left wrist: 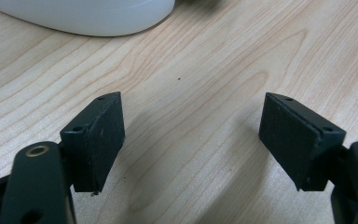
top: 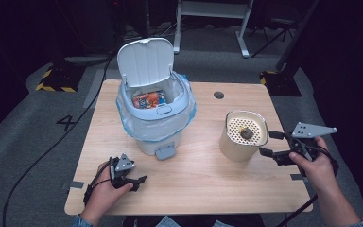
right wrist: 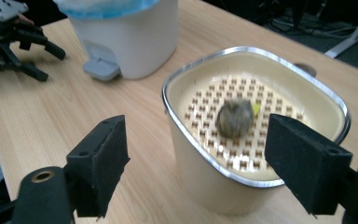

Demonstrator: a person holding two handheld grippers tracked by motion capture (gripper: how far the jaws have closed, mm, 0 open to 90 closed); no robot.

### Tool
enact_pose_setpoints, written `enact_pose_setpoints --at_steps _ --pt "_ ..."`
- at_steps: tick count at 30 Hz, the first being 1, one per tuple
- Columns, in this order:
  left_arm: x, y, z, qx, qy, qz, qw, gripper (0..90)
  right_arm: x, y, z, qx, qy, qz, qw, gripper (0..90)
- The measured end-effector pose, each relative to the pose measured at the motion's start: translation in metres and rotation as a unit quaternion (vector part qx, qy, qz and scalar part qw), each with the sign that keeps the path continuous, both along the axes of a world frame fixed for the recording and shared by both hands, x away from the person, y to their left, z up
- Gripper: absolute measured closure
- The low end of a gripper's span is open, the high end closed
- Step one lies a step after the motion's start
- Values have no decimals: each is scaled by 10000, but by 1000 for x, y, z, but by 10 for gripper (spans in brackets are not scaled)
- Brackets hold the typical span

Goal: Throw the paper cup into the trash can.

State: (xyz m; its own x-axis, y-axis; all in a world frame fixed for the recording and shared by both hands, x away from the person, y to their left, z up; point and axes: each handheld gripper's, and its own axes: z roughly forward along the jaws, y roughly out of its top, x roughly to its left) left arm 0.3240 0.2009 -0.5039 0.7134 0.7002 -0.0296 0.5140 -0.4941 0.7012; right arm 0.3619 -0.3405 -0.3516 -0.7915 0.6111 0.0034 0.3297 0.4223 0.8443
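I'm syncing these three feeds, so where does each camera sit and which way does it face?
High view: above the person's side, looking forward and down on the table; both hands show.
Left gripper view: rides the left gripper, looking down at bare wood, open jaws.
Right gripper view: rides the right gripper, facing the cream container, open jaws.
Shared: the white bin shows in the high and right gripper views.

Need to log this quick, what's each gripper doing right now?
Left gripper: open, holding nothing, low over the table.
Right gripper: open, holding nothing, beside the cream container.
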Motion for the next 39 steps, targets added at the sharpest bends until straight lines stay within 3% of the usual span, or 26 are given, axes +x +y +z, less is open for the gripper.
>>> enact_pose_setpoints --at_steps 13,16,17,25,27,28,33,39 --pt "0 -1 0 6 -20 56 10000 223 -7 -20 -73 -195 468 -240 9984 211" --pt "0 0 0 0 -19 117 9999 256 -7 -22 -84 -255 507 -296 9979 206" --pt "1 1 0 -21 -42 118 9999 275 -7 -24 -98 -290 578 -360 9973 200" --pt "3 4 1 -144 38 138 9998 328 -7 -24 -141 -543 804 -560 9937 193" --pt "3 3 1 -132 37 142 9998 326 -7 -24 -149 -572 786 -617 9933 182" --pt "3 3 1 -105 29 127 9999 323 -8 -24 -152 -545 641 -656 9943 183" --pt "4 0 0 -51 -7 53 10000 285 -9 -21 -153 -714 531 -550 9945 150" --pt "5 -2 0 37 -42 21 10000 244 -10 -20 -153 -743 565 -716 9931 100"
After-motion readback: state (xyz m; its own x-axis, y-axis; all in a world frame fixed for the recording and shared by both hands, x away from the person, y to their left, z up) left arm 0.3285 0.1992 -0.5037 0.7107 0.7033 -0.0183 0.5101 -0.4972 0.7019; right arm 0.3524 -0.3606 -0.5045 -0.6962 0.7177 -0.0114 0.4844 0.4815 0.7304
